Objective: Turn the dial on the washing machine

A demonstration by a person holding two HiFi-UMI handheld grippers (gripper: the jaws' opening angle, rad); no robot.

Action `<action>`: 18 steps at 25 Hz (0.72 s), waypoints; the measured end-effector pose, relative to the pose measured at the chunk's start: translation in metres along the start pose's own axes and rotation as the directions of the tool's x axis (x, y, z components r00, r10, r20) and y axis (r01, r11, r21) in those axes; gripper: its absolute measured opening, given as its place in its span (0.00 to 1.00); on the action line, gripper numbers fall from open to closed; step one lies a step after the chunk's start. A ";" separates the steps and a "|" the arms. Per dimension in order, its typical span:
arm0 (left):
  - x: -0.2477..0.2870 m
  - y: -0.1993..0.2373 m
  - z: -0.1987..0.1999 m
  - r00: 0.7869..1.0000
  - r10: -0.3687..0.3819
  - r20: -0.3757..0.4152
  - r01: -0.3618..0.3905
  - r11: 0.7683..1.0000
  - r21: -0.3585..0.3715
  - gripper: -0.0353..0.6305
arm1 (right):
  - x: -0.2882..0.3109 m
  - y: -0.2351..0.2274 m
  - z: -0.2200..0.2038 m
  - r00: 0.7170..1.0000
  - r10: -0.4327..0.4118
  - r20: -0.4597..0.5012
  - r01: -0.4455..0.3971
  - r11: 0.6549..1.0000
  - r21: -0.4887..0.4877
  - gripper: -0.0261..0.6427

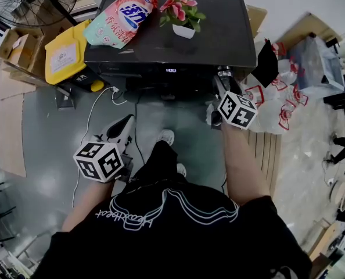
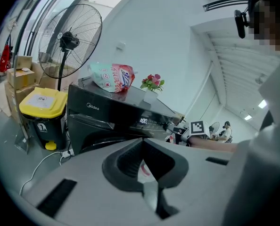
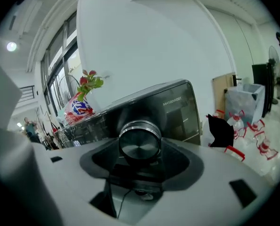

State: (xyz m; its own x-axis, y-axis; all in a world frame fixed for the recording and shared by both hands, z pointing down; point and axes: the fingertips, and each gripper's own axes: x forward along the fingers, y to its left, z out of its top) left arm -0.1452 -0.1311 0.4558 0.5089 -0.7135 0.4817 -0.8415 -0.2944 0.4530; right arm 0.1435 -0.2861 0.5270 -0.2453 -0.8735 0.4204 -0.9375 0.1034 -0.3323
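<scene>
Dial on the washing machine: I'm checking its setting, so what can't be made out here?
- Dial setting: no marker shows on its face in the right gripper view; the right gripper hides it in the head view.
- Display digits: too small in the head view, blurred in the left gripper view.

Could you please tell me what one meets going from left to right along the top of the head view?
cardboard box → yellow bin → detergent pouch → potted flowers → translucent plastic bin
</scene>
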 end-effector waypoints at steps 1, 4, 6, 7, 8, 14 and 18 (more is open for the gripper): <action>0.000 0.000 -0.001 1.000 0.000 -0.001 0.000 1.000 0.000 0.06 | 0.000 0.000 0.000 1.000 0.008 0.001 -0.008 1.000 0.028 0.46; -0.002 0.001 -0.002 1.000 0.001 -0.003 -0.001 1.000 -0.002 0.06 | 0.000 -0.001 -0.001 1.000 0.028 0.005 -0.029 0.996 0.087 0.46; -0.002 0.001 -0.001 1.000 0.001 -0.003 -0.001 1.000 -0.003 0.06 | 0.000 -0.001 -0.001 0.999 0.038 0.007 -0.039 0.990 0.132 0.46; -0.002 0.001 -0.001 1.000 0.001 -0.002 -0.001 1.000 -0.003 0.06 | -0.001 -0.001 -0.001 0.999 0.047 0.009 -0.048 0.985 0.165 0.46; -0.002 0.001 -0.001 1.000 0.002 -0.003 -0.002 1.000 -0.003 0.06 | -0.001 -0.001 -0.001 0.998 0.058 0.013 -0.060 0.978 0.199 0.46; -0.001 0.000 -0.007 1.000 0.004 -0.011 -0.004 1.000 -0.007 0.06 | 0.000 0.000 -0.006 0.992 0.122 0.034 -0.126 0.916 0.380 0.46; -0.001 0.002 -0.008 1.000 0.010 -0.014 -0.010 1.000 -0.010 0.06 | 0.002 0.004 -0.010 0.982 0.180 0.063 -0.187 0.834 0.520 0.46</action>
State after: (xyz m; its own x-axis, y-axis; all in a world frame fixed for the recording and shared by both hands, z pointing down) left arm -0.1457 -0.1261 0.4624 0.5031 -0.7076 0.4962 -0.8446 -0.2811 0.4556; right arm 0.1371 -0.2830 0.5356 -0.3943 -0.8689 0.2993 -0.6075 0.0021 -0.7943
